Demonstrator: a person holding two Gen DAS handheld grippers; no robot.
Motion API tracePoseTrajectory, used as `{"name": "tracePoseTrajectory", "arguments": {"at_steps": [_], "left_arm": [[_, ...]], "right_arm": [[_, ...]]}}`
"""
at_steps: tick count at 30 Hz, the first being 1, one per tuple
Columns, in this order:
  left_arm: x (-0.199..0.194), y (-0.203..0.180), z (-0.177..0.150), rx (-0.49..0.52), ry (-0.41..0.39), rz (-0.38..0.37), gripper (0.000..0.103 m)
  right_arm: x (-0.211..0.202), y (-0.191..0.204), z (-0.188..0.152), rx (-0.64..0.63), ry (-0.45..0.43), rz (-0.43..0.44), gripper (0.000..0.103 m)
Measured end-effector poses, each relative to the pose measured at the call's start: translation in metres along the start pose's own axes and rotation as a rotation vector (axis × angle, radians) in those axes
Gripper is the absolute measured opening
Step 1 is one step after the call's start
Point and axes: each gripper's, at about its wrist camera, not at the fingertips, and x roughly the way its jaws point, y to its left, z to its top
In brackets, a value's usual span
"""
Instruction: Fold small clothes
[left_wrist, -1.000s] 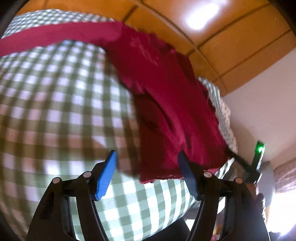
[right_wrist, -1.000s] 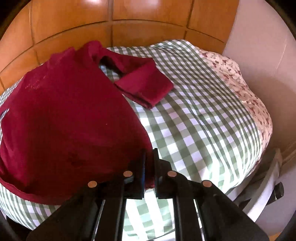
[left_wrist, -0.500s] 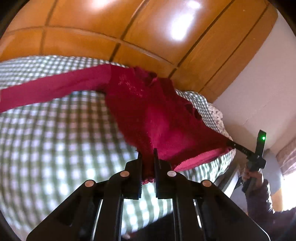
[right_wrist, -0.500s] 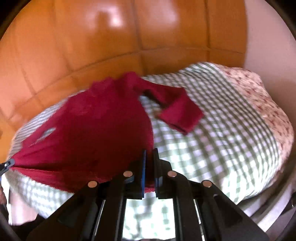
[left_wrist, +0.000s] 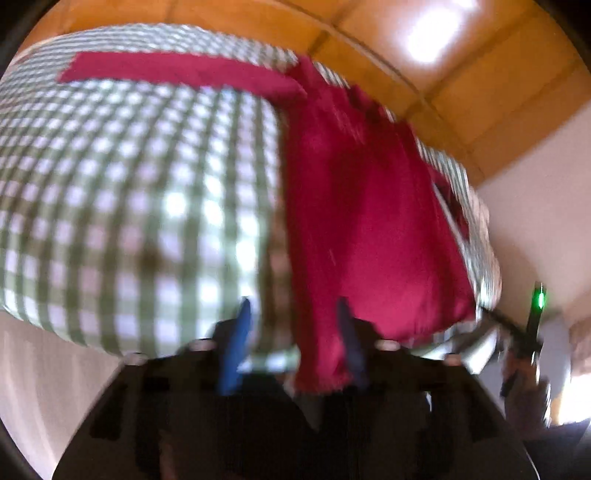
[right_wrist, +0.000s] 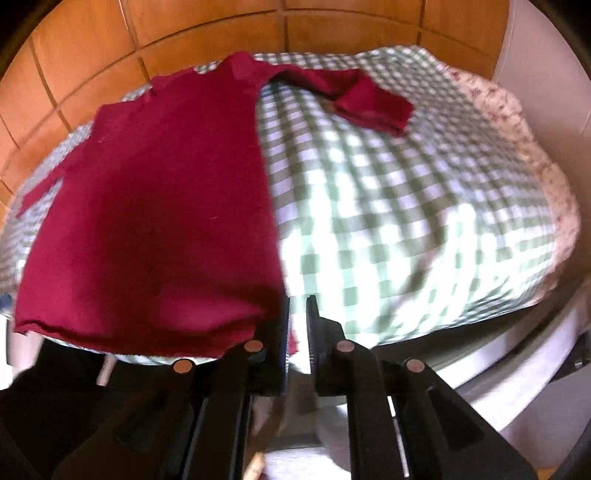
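A dark red long-sleeved top (right_wrist: 155, 206) lies spread flat on the green-checked cloth (right_wrist: 406, 206), hem toward me. Its right sleeve (right_wrist: 369, 103) is folded back on itself; the other sleeve (left_wrist: 173, 72) stretches out to the left. My right gripper (right_wrist: 300, 332) sits at the hem's right corner, jaws opening, with a scrap of red hem beside the left pad and a gap showing. My left gripper (left_wrist: 291, 343) is blurred, jaws opening. The hem's left corner (left_wrist: 321, 365) hangs loose between its blue pads (left_wrist: 236, 343). The right gripper (left_wrist: 532, 325) also shows far right in the left wrist view.
Orange wooden panels (right_wrist: 184, 33) rise behind the bed and a white wall (right_wrist: 546, 74) stands to the right. A floral fabric (right_wrist: 524, 125) borders the checked cloth on the right. The bed's near edge (right_wrist: 480, 317) drops off just ahead of both grippers. A person's hand (left_wrist: 524, 373) holds the right gripper.
Half a second ago both grippers were shut on the hem's corners with the top lifted. Now the jaws have parted and the top lies flat, drawn toward the near edge.
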Motion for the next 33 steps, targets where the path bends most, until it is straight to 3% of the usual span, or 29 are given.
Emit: {"name": "tracePoseTrajectory", "arguments": {"at_steps": [1, 4, 6, 11, 12, 13, 15, 18, 19, 20, 21, 22, 23, 24, 27, 30, 33], "left_arm": [[-0.002, 0.007, 0.009, -0.028, -0.025, -0.004, 0.052], [0.0, 0.02, 0.029, -0.082, -0.057, -0.027, 0.052], [0.016, 0.01, 0.04, -0.063, -0.054, -0.035, 0.052], [0.073, -0.005, 0.049, -0.097, 0.017, -0.09, 0.051], [0.081, -0.009, 0.048, -0.09, 0.029, -0.101, 0.042], [0.085, -0.017, 0.048, -0.057, 0.033, -0.095, 0.009], [0.081, -0.029, 0.044, 0.002, -0.001, -0.051, 0.004], [0.062, -0.022, 0.046, 0.02, -0.044, -0.008, 0.004], [0.051, -0.008, 0.052, -0.011, -0.085, 0.043, 0.006], [0.043, 0.005, 0.057, -0.035, -0.122, 0.093, 0.021], [0.035, 0.021, 0.065, -0.066, -0.155, 0.139, 0.038], [0.024, 0.045, 0.075, -0.137, -0.196, 0.193, 0.074], [0.012, 0.064, 0.081, -0.21, -0.249, 0.233, 0.081], [-0.002, 0.091, 0.094, -0.288, -0.311, 0.275, 0.081], [-0.02, 0.142, 0.131, -0.369, -0.378, 0.406, 0.081], [-0.022, 0.179, 0.161, -0.409, -0.381, 0.501, 0.081], [-0.008, 0.208, 0.189, -0.411, -0.328, 0.574, 0.082]], "right_arm": [[-0.006, -0.002, 0.005, 0.01, -0.031, -0.02, 0.036], [-0.017, 0.009, 0.02, 0.006, -0.087, 0.024, 0.039], [-0.015, 0.033, 0.031, -0.025, -0.115, 0.077, 0.056], [0.009, 0.109, 0.055, -0.099, -0.128, 0.229, 0.059], [0.016, 0.126, 0.061, -0.108, -0.131, 0.254, 0.06], [0.022, 0.14, 0.064, -0.113, -0.126, 0.281, 0.06], [0.037, 0.166, 0.066, -0.15, -0.096, 0.323, 0.06], [0.064, 0.187, 0.058, -0.217, -0.041, 0.303, 0.061], [0.069, 0.187, 0.056, -0.214, -0.046, 0.299, 0.062], [0.07, 0.186, 0.054, -0.211, -0.065, 0.305, 0.064], [0.071, 0.183, 0.054, -0.207, -0.075, 0.314, 0.064], [0.072, 0.181, 0.055, -0.2, -0.076, 0.322, 0.064], [0.073, 0.179, 0.056, -0.193, -0.076, 0.331, 0.065], [0.074, 0.176, 0.057, -0.184, -0.076, 0.341, 0.066], [0.073, 0.179, 0.053, -0.171, -0.084, 0.346, 0.071], [0.074, 0.186, 0.051, -0.172, -0.087, 0.326, 0.077], [0.076, 0.191, 0.057, -0.153, -0.075, 0.313, 0.08]]}}
